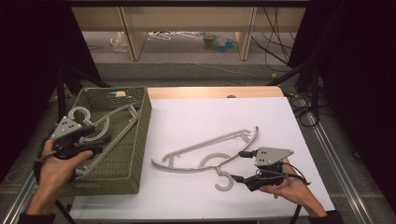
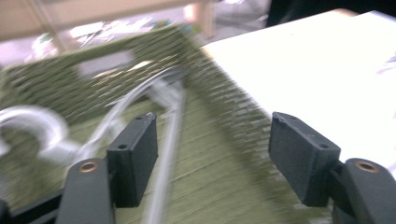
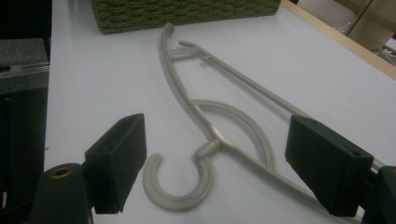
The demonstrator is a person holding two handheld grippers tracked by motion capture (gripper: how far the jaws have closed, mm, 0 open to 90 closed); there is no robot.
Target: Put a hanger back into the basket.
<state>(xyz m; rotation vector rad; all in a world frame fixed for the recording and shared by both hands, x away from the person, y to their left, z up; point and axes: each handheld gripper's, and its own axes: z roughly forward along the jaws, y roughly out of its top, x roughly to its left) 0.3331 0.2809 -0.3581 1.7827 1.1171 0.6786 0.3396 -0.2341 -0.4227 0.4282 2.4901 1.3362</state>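
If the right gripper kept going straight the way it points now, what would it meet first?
Most likely the grey hanger on the table: its hook lies just ahead, between the open jaws of the right gripper, though the height above it is unclear.

L claw (image 1: 88, 135) & R claw (image 1: 240, 165): both jaws wide open, hand-held low.

The white bench (image 1: 196, 116) is open at 12 o'clock of the lying hanger (image 1: 210, 149). At 9 o'clock the green basket (image 1: 140, 140) wall blocks passage; another hanger (image 1: 116, 123) lies inside it.
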